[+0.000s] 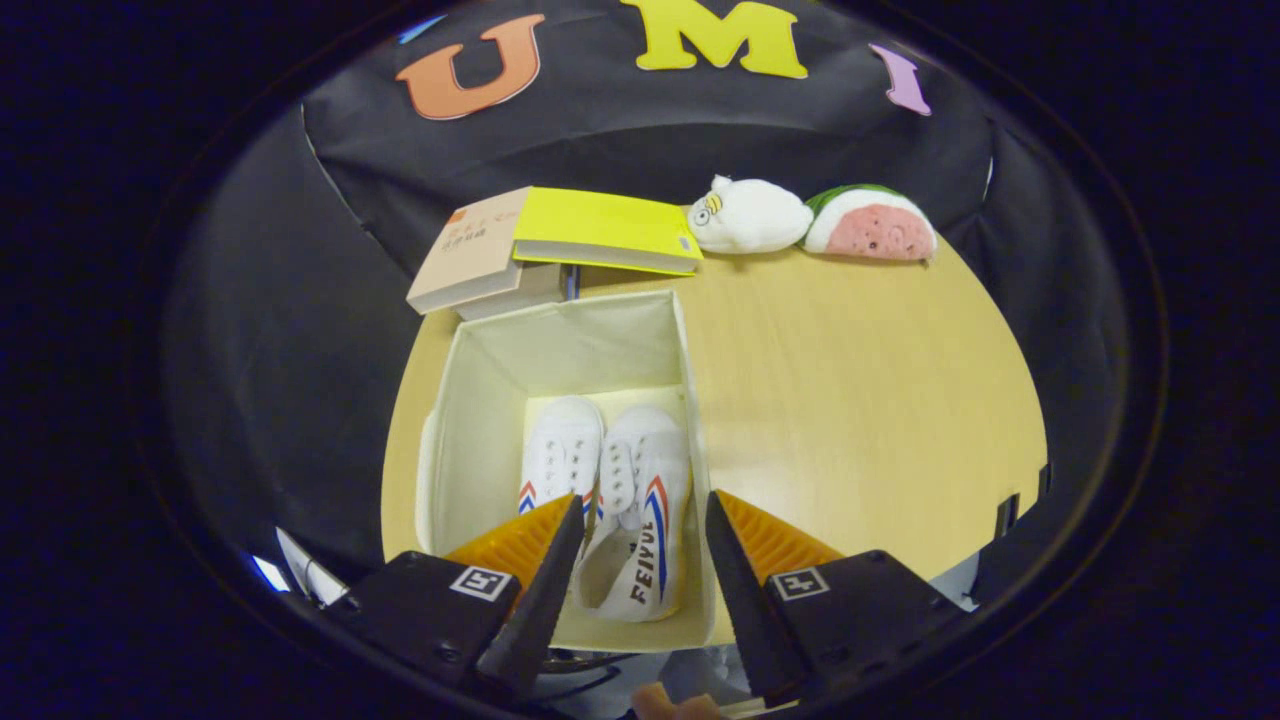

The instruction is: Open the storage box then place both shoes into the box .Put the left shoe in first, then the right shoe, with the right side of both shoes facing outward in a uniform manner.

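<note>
Gripper is held above the near end of the storage box, fingers spread wide, nothing gripped between them. The right shoe is seen in the gap between the fingers but lower down, inside the box; no contact with either finger can be made out, so it is judged released.

Both shoes are lying in the open box, side by side and touching, toes pointed to the far end. The left shoe is set on the left, its heel partly hidden behind the left finger; the right shoe is packed against the box's right wall. Striped side panels are shown on both shoes, with the right shoe's lettered panel turned up and outward. Whether both right sides face out uniformly cannot be fully told, since the left shoe's heel is covered.

No lid is seen on the box, so opening is judged done, and placement of both shoes looks complete or nearly so. The wide fingers fit a let-go posture, keeping clear of the shoes.

Beyond the box, a yellow book is stacked over a tan book, just touching the far rim. Two plush toys are lying well apart from the box on the wooden table.
</note>
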`<state>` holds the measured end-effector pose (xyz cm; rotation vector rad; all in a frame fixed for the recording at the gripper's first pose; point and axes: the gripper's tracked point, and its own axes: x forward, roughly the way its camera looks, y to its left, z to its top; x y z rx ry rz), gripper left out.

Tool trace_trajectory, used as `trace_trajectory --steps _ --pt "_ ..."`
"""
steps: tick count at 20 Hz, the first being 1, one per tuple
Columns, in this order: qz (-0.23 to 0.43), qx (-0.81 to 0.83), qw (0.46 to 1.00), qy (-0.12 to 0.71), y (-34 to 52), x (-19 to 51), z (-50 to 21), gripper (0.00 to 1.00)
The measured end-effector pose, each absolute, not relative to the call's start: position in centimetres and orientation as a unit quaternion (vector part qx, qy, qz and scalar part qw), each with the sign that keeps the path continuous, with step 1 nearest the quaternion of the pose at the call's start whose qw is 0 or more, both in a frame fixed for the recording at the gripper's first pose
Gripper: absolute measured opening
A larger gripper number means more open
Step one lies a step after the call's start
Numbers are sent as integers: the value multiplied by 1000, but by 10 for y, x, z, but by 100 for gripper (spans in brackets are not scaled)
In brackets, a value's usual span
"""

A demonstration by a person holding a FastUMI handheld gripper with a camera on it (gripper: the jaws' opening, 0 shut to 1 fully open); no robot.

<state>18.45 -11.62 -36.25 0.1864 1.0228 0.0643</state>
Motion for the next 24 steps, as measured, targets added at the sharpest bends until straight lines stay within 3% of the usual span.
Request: trace_trajectory --steps 10,15,20,24 --pt "49 -7 957 286 -185 215 -318 80" --pt "43 -29 984 170 -223 220 -289 100" --pt "29 -64 996 50 -249 220 -269 100" --pt "36 -47 998 11 -253 212 -262 100"
